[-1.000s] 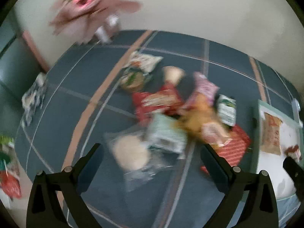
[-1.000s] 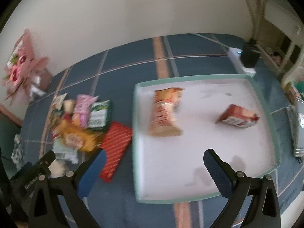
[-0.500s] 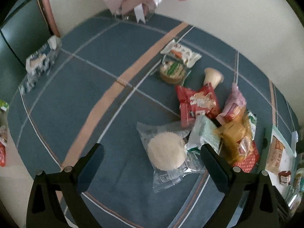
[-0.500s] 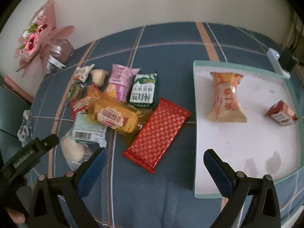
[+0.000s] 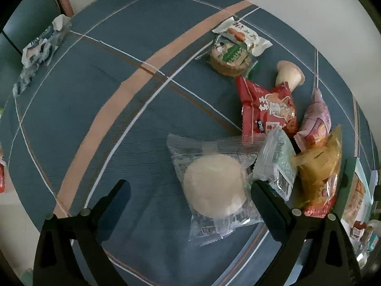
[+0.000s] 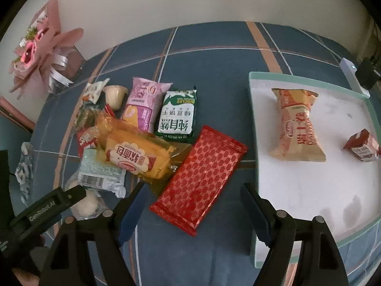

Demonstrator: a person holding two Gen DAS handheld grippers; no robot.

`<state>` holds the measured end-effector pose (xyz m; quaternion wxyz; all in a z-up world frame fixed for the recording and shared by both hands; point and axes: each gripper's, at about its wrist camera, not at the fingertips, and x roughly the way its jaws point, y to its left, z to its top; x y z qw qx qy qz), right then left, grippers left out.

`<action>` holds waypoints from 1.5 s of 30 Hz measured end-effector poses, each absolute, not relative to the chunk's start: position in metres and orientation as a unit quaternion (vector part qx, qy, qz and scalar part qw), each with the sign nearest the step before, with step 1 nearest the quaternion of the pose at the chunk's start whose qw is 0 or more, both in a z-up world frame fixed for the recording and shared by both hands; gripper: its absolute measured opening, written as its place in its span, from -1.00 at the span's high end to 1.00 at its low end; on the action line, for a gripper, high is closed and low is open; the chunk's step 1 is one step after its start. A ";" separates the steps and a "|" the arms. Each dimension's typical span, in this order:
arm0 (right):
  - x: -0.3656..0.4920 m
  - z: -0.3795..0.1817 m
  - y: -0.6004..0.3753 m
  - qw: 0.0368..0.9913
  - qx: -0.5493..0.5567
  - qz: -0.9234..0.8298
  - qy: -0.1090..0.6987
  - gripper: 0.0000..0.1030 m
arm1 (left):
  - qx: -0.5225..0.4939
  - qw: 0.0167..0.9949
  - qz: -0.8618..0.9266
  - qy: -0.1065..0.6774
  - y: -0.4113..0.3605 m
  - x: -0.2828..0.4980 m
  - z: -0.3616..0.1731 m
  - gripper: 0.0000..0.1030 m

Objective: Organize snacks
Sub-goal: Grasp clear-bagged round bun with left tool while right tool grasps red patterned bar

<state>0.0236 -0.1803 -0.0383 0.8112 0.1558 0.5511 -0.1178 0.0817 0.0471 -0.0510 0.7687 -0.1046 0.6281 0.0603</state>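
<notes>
Snacks lie heaped on the counter, left of the white tray (image 6: 297,190); the red patterned packet (image 6: 200,176) lies at the heap's near edge, long axis slanting up to the right, its lower end between the right gripper (image 6: 193,205) jaws (closing, not yet touching); the left gripper (image 5: 190,190), open, straddles the clear-wrapped round bun (image 5: 214,188).

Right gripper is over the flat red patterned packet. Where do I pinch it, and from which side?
Grip the red packet across its narrow width, near the free lower end, coming straight down. It lies flat and diagonal; its upper end meets the yellow bread bag. The right gripper is closing, nothing pinched yet.
</notes>
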 end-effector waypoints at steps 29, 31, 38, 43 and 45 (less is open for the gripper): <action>0.021 -0.082 -0.169 0.794 0.108 -0.115 0.588 -0.10 | -0.124 0.751 0.032 0.648 0.037 0.096 -0.078 -0.72; 0.016 -0.082 -0.170 0.791 0.110 -0.114 0.592 -0.09 | -0.127 0.748 0.030 0.650 0.036 0.087 -0.080 -0.61; -0.005 -0.085 -0.165 0.782 0.110 -0.108 0.604 -0.09 | -0.122 0.750 0.021 0.649 0.032 0.081 -0.080 -0.39; -0.016 -0.088 -0.158 0.778 0.103 -0.105 0.611 -0.09 | -0.109 0.755 0.013 0.647 0.032 0.070 -0.071 -0.17; -0.019 -0.089 -0.157 0.777 0.102 -0.106 0.613 -0.09 | -0.106 0.756 0.009 0.646 0.029 0.068 -0.070 -0.08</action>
